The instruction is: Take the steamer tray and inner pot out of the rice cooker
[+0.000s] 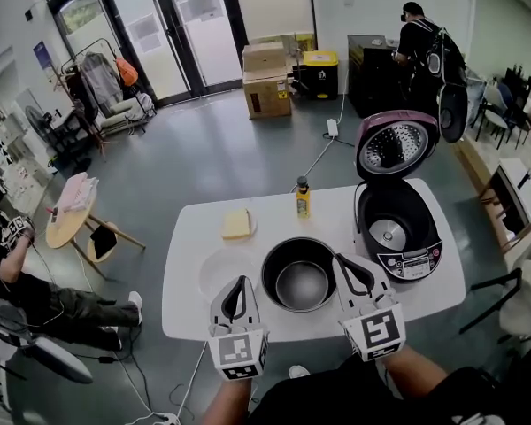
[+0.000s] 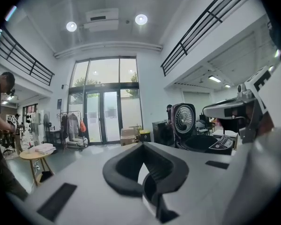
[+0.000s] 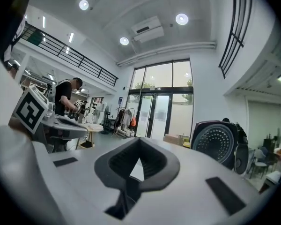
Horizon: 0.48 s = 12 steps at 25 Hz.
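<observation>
Inner pot rim partly behind closed right gripper, steamer tray — faint.

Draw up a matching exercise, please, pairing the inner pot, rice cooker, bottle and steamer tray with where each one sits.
Things:
1 inner pot
2 rice cooker
3 bottle
4 steamer tray

Places:
A far edge of the table
B right end, lid up
C left of the pot, near side
D centre, near side, empty

Pairs: 1-D; 2-B; 3-A; 4-C
</observation>
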{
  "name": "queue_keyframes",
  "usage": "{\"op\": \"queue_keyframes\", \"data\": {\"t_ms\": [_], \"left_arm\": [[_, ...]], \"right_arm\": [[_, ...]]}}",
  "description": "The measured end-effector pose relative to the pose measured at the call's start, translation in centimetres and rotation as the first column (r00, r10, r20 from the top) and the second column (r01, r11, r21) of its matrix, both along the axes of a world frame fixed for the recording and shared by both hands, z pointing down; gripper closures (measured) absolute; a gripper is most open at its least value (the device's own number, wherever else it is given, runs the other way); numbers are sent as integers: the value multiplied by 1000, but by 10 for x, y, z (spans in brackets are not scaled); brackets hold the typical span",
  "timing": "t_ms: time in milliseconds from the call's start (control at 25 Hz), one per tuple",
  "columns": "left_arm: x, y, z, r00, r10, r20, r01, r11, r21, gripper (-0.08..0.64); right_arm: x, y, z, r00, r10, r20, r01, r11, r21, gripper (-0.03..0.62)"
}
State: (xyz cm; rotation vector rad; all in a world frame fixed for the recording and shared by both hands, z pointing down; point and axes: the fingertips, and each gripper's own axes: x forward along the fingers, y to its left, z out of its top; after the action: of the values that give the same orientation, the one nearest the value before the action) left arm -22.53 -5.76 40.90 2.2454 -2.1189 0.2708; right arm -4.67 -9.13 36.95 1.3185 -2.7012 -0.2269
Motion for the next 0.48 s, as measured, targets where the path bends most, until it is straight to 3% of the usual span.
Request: {"op": "queue_keyframes", "data": {"t_ms": [240, 480], "left_arm": [[12, 6, -10, 998, 64, -26, -63, 996, 56, 565], [15, 4, -8, 997, 75, -14, -74, 995, 64, 565]], "right_arm": [[-9, 5, 2, 1000, -21, -4, 21, 1000, 1, 594], [-5, 1, 4, 1000, -9, 6, 9, 1000, 0, 594]]}}
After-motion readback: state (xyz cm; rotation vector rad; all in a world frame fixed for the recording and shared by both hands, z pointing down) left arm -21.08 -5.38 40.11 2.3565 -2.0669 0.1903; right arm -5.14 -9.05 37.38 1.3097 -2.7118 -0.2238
